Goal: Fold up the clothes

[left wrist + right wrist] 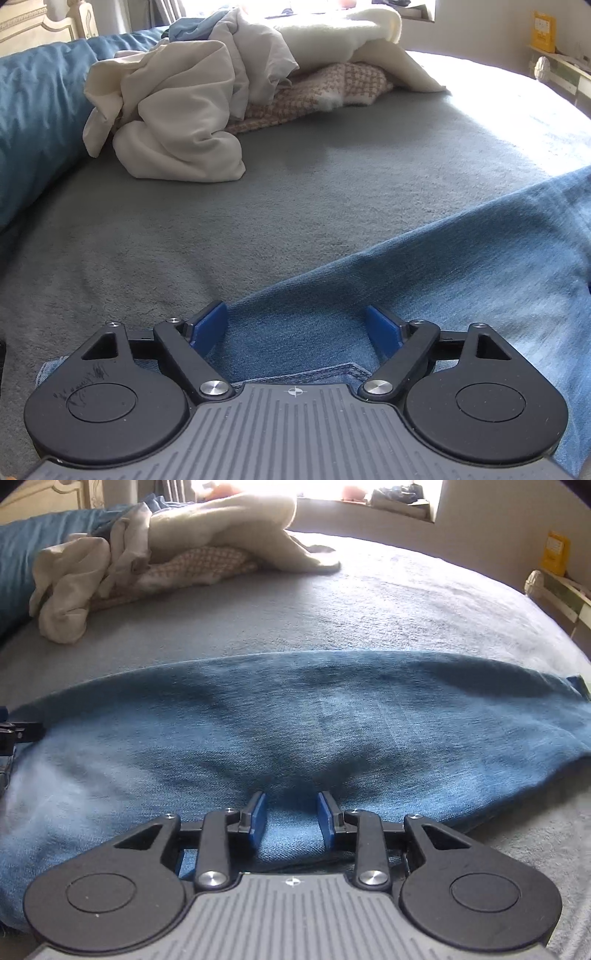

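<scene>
Two grippers sit low over a pair of blue jeans (295,716) spread across the near part of a grey bed cover (295,177). From the right wrist view the denim runs as one long band from left to right, fairly flat with a few soft dips; whether it is laid out whole or already doubled over I cannot tell. The left gripper (295,325) has its jaws spread wide over the cloth near a stitched hem or seam, with nothing held between them. The right gripper (291,819) has its jaws apart as well, narrower, with a ridge of denim lying between the blue pads (258,819), which do not seem to be pressing on it.

Denim like this should handle as a fairly heavy, limp cloth with some body: it will drape and drag on the fuzzy cover instead of sliding freely, and thick seams will resist a crease. Hems, waistband and side seams look like the surest places to pinch, since a grip on the flat middle would likely lift only one layer.

At the far left lies a heap of other clothes: a crumpled cream garment (177,122), a pink-and-white checked knit (332,88) under it, and a white fleecy piece (351,33) on top. A blue duvet (33,122) banks up along the left edge. These are well apart from the jeans, with open bed cover between
</scene>
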Available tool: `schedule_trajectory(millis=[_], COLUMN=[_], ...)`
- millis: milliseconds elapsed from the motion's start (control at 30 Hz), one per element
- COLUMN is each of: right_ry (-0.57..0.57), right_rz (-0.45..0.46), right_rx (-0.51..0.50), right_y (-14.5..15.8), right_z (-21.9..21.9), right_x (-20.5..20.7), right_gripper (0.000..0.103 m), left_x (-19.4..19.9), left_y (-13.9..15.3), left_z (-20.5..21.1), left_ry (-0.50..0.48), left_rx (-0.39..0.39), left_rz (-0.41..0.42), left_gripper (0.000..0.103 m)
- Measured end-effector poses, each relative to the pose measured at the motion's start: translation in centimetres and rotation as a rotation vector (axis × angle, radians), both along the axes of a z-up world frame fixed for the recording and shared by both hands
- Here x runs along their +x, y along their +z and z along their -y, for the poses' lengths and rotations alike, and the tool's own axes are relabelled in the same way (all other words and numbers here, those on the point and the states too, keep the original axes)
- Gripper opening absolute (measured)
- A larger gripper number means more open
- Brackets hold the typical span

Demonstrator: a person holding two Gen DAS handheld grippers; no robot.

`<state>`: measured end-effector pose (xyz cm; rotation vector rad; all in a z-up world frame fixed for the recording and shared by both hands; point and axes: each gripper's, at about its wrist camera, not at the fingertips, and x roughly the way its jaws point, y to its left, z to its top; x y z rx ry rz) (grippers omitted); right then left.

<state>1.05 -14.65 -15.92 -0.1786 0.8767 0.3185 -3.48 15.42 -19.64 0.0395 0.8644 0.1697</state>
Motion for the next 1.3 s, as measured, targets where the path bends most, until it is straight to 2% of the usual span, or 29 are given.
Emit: schedule_trajectory(millis=[100,300,500,633,767,900,967,1100,1167,1300], right_ry=[-0.008,-0.013,-0.013,-0.021,-0.068,-0.267,-0.411,-0.699,-0.800,-0.911], right_rz=[0.003,0.012,0.020,0.021,-0.002,0.028,0.038,0.019,0.031,0.112], right_rx=[0.021,0.044,0.056,0.089,0.231,0.447,0.569,0.796,0.842,0.835], right_y=[-0.2,-0.7,-0.7,-0.7,-0.5,0.6,0.6,-0.8,-1.8,-3.0], right_z=[0.5,0.1,0.4,0.7,2.8,7.7,11.5,19.7,23.5,29.6], right_x=[-0.4,0.1,-0.2,0.0,0.7,1.4,1.5,1.7,1.7,2.3], right_gripper=[0.033,0.034,0.034,0.035,0.039,0.047,0.049,0.060,0.060,0.060], left_x=[-0.9,-2.7,-2.8,-2.6,-2.3,-2.4,-2.5,-2.6,-2.4,-2.2], left_y=[0.9,4.0,3.8,1.9,0.2,-0.2,-0.4,-0.7,-0.7,-0.9], left_z=[-0.1,1.2,4.3,5.3,4.6,4.1,4.0,3.7,3.7,3.8], left_ry=[-0.002,-0.043,-0.165,-0.195,-0.162,-0.158,-0.162,-0.173,-0.178,-0.185], left_rx=[0.025,0.053,-0.066,-0.089,-0.123,-0.137,-0.136,-0.146,-0.147,-0.145], left_rz=[0.031,0.158,0.160,0.095,0.039,0.046,0.053,0.068,0.070,0.071], left_gripper=[0.083,0.083,0.083,0.083,0.083,0.084,0.085,0.089,0.091,0.094])
